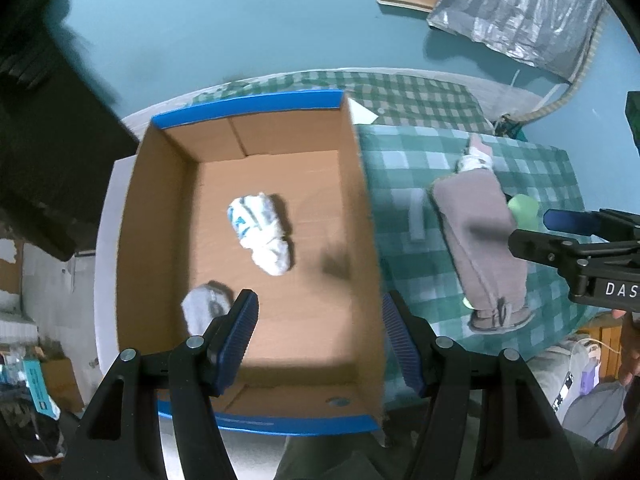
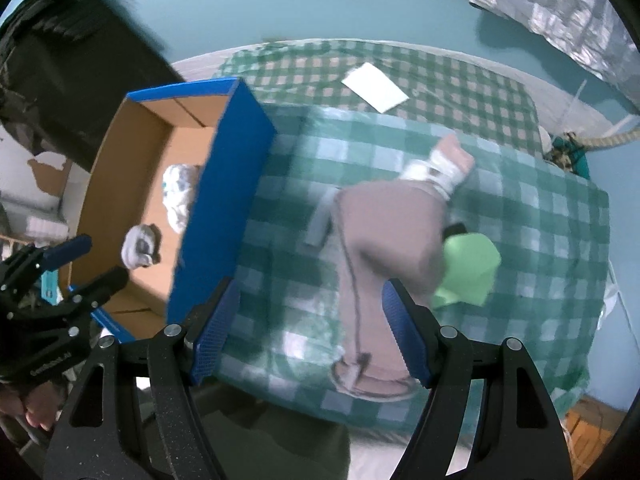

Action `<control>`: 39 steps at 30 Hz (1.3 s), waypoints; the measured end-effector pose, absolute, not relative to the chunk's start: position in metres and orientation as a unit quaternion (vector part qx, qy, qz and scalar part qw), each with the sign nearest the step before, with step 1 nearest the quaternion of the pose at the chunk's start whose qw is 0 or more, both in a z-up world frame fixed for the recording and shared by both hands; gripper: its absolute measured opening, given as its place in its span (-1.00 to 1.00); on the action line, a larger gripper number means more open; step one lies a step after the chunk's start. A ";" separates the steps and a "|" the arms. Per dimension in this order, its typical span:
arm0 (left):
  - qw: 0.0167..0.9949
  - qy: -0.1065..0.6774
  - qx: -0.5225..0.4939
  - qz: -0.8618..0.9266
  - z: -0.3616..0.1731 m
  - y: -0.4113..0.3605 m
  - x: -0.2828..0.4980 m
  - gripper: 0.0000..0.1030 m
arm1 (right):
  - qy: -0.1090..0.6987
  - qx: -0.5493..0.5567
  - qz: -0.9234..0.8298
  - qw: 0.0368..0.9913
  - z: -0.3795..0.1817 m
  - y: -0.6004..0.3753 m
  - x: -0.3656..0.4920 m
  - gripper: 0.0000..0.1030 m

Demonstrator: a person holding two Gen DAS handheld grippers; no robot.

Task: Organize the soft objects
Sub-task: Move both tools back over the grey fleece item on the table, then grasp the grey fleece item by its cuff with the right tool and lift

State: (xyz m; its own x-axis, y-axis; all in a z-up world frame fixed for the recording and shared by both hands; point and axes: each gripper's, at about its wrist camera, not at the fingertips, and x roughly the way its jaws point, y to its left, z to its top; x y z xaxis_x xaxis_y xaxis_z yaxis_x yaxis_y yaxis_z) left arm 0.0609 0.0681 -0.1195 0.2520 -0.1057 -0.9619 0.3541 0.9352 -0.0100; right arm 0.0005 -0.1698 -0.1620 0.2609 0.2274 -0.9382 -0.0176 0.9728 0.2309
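Observation:
A blue-rimmed cardboard box (image 1: 248, 102) stands on the left of the checkered table. It holds a white-and-blue cloth bundle (image 1: 260, 232) and a rolled grey sock (image 1: 202, 310). My left gripper (image 1: 318, 340) is open and empty above the box's near end. A folded taupe garment (image 2: 384, 232) lies on the green checkered cloth (image 2: 540, 208), with a white-and-pink sock (image 2: 440, 168) at its far end and a green cloth (image 2: 468, 268) on its right. My right gripper (image 2: 308, 332) is open and empty above the garment's near end.
A white paper (image 2: 374, 86) lies on the far part of the table. A grey strip (image 2: 320, 220) lies left of the garment. A black object (image 1: 48, 128) stands left of the box. A silver cover (image 1: 516, 12) is at the far right.

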 end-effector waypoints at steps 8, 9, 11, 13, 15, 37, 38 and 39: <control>0.779 0.592 0.118 -0.171 -0.124 0.034 0.055 0.28 | 0.608 0.106 0.057 0.785 -0.175 -0.202 -0.010 0.46; 0.778 0.592 0.121 -0.173 -0.124 0.030 0.053 0.27 | 0.610 0.108 0.055 0.783 -0.178 -0.206 -0.012 0.46; 0.776 0.592 0.126 -0.178 -0.127 0.023 0.052 0.28 | 0.614 0.110 0.054 0.780 -0.184 -0.213 -0.015 0.46; 0.772 0.594 0.130 -0.185 -0.131 0.014 0.050 0.28 | 0.618 0.111 0.055 0.776 -0.190 -0.217 -0.018 0.47; 0.767 0.598 0.132 -0.190 -0.135 0.005 0.048 0.28 | 0.621 0.114 0.055 0.773 -0.196 -0.222 -0.021 0.47; 0.753 0.607 0.160 -0.194 -0.186 -0.036 0.041 0.28 | 0.645 0.150 0.066 0.747 -0.264 -0.239 -0.028 0.47; 0.753 0.608 0.158 -0.194 -0.188 -0.035 0.041 0.28 | 0.646 0.148 0.066 0.746 -0.267 -0.238 -0.027 0.47; 0.753 0.609 0.156 -0.194 -0.190 -0.035 0.042 0.28 | 0.648 0.145 0.066 0.745 -0.270 -0.237 -0.027 0.47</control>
State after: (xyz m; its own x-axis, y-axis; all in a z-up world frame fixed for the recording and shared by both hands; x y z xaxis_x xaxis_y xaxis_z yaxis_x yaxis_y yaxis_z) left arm 0.0418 -0.0350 -0.1903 0.1835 -0.1018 -0.9777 0.4819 0.8762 -0.0008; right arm -0.0266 -0.2368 -0.2697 0.1519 0.2863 -0.9460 0.0886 0.9493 0.3015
